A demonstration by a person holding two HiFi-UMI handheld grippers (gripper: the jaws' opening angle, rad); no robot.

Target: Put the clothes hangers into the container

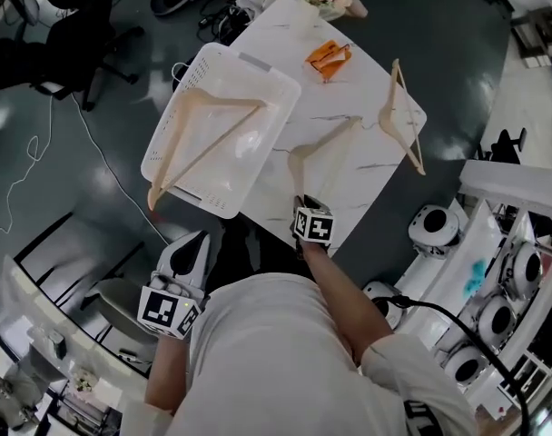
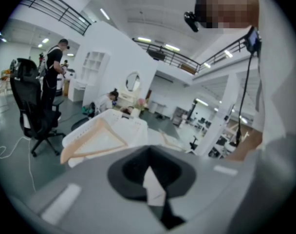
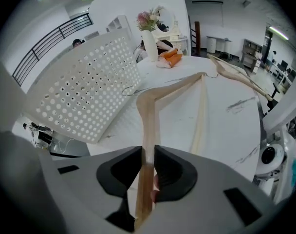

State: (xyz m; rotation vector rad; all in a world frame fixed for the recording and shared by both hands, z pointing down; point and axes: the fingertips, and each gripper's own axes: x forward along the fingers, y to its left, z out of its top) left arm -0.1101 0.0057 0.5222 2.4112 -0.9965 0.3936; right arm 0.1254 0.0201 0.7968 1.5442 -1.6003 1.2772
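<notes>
Three hangers: one binned, one gripped, one loose

Right gripper (image 3: 147, 162) pinches the near hanger (image 3: 149, 116) by one arm at the table (image 1: 349, 89) edge. Left gripper (image 2: 153, 179), jaws together, empty, sits off-table near the container (image 1: 249, 153). Binned hanger (image 1: 223, 104) overhangs its rim. Far hanger (image 1: 389, 98) lies at the table's right edge.

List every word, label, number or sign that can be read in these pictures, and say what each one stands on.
No readable words or numbers anywhere.
Marker cube on the left tongs: black-and-white square patterns, no letters.
Marker cube on the right tongs: the same kind of pattern.
Orange item: print, if any, too small to read.
Wooden hanger in the right tongs: plain.
</notes>
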